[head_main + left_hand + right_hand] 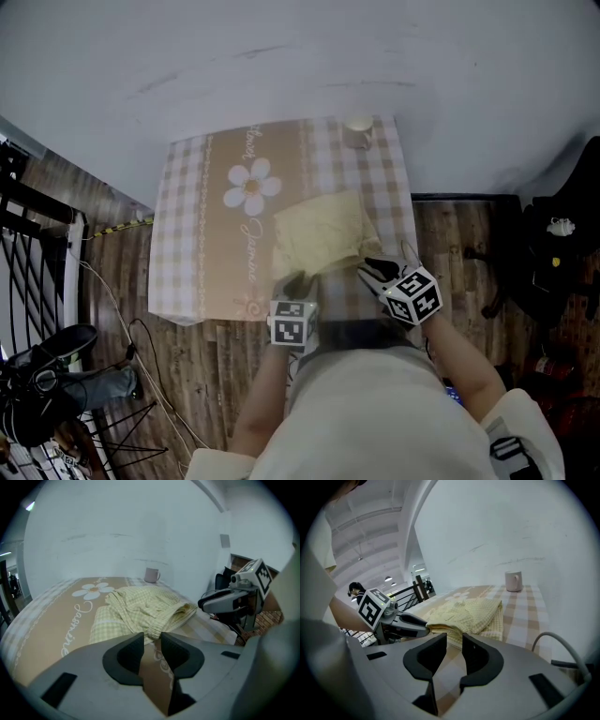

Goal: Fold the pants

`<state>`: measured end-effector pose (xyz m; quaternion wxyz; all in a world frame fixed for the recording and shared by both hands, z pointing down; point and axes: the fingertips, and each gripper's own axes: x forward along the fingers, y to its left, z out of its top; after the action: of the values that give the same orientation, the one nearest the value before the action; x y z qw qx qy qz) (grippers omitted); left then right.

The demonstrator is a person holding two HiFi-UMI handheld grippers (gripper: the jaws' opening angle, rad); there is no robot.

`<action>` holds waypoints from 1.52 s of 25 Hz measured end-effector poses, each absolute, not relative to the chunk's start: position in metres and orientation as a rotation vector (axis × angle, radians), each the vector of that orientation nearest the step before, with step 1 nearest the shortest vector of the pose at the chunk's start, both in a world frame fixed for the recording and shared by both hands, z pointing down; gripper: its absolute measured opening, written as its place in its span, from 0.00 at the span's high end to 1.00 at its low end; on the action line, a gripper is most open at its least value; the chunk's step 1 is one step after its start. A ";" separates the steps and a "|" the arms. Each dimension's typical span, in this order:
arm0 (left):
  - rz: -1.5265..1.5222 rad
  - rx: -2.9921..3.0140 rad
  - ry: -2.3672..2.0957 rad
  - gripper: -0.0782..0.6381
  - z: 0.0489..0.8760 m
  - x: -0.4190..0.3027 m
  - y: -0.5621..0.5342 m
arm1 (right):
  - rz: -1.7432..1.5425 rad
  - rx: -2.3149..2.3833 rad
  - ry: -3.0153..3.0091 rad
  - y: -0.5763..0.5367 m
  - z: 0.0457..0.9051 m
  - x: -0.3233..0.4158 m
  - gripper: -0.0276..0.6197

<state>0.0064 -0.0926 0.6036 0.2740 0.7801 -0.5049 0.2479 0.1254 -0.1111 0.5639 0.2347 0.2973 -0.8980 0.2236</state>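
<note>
The pale yellow checked pants (319,234) lie in a folded heap on the tablecloth (202,244) with the daisy print. Both grippers sit at the heap's near edge. In the head view my left gripper (298,280) is at the near left corner and my right gripper (367,268) at the near right corner. In the left gripper view the pants (145,606) start just past my left gripper (152,641), whose jaws stand slightly apart with only tablecloth between them. In the right gripper view my right gripper (454,641) is likewise open in front of the pants (471,613).
A white mug (357,131) stands at the table's far right corner, close to the wall. The table's near edge (234,317) is right under my hands. A black tripod and shoes (56,361) lie on the wood floor at left, dark furniture (553,253) at right.
</note>
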 end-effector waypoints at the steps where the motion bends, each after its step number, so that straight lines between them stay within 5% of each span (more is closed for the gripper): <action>1: 0.667 2.104 -1.358 0.75 0.602 0.005 -0.091 | 0.625 0.842 -2.463 -0.108 0.562 0.126 0.83; 38: 0.369 2.158 -1.455 0.85 0.506 -0.069 0.144 | 0.488 1.074 -2.634 0.122 0.474 0.038 0.95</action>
<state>-0.0687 0.1436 0.5056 0.2535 0.7941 -0.5355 0.1357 0.0384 0.1217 0.4740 0.1274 0.3690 -0.9053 0.1676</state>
